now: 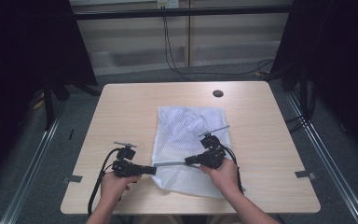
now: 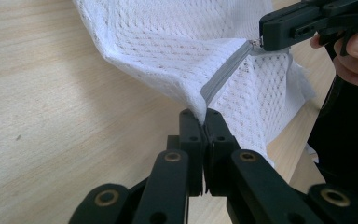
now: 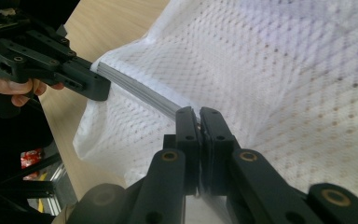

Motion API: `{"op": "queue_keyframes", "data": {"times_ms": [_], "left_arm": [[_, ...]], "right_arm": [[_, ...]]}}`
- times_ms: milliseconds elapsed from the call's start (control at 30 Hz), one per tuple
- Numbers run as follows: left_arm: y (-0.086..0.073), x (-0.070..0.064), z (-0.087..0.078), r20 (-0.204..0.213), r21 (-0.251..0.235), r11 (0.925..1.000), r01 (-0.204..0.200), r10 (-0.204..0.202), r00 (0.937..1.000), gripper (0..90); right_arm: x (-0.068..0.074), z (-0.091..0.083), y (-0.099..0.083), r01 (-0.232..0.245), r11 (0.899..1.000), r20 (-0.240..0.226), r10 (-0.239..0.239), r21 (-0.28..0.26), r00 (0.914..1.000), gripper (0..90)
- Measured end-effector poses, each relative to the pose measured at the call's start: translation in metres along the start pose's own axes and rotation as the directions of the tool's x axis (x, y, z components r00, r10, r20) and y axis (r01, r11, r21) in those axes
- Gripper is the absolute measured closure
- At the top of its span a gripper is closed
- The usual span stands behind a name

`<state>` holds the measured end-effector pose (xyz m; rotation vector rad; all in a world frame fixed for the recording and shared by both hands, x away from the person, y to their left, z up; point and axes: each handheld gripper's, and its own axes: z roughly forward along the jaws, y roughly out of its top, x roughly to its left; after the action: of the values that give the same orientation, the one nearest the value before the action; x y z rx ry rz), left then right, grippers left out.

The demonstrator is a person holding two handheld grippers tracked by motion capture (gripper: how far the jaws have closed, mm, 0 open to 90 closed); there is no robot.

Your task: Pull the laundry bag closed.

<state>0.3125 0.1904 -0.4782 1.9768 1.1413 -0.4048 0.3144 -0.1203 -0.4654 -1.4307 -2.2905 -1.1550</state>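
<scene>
High view shows a white mesh laundry bag lying on the middle of the pale wooden bench, its near edge toward the person. A grey zipper runs across the bag's near part, stretched between the two tools. At the bag's left edge the left gripper is pinched onto the zipper's end, held by the left hand. Over the bag, the right gripper meets the zipper line, held by the right hand. Left gripper view shows the fingers pressed together on the lifted corner of the mesh where the zipper ends, while farther off the other tool bites the zipper near its small metal pull. Right gripper view shows its own fingers closed on the zipper track, with the mesh draped behind and the left tool clamping the zipper's far end.
</scene>
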Motion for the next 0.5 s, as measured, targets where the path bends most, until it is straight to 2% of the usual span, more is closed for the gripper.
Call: {"op": "queue_keyframes", "data": {"times_ms": [100,167,233,267,400,500], "left_arm": [[0.0003,0.0016,-0.0010,-0.003,0.007,0.9998,-0.019,0.019,0.9998,88.3],[0.0001,0.0001,-0.0001,0.004,0.003,1.0000,0.000,0.000,1.0000,88.3],[0.0001,-0.0007,0.0002,-0.014,0.003,1.0000,-0.003,0.003,0.9999,88.3],[0.0000,0.0002,-0.0001,0.002,0.002,1.0000,0.001,-0.001,1.0000,88.4],[0.0000,0.0015,-0.0014,-0.008,0.007,0.9999,-0.013,0.014,0.9999,88.3],[-0.0001,0.0015,-0.0018,-0.006,0.008,0.9999,-0.007,0.007,1.0000,88.3]], "right_arm": [[-0.0031,-0.0028,-0.0010,-0.002,1.000,-0.001,0.002,-0.007,1.0000,86.9],[-0.0042,-0.0049,-0.0016,-0.003,1.000,0.004,0.003,-0.007,1.0000,86.9],[-0.0045,-0.0052,-0.0020,0.001,1.000,0.016,-0.001,-0.009,0.9999,86.9],[-0.0053,-0.0055,-0.0021,-0.004,1.000,0.009,0.004,-0.009,0.9999,86.9],[-0.0067,-0.0064,-0.0025,-0.006,1.000,0.014,0.006,-0.010,0.9999,87.0],[-0.0093,-0.0089,-0.0031,-0.010,1.000,0.017,0.010,-0.011,0.9998,87.0]]}}
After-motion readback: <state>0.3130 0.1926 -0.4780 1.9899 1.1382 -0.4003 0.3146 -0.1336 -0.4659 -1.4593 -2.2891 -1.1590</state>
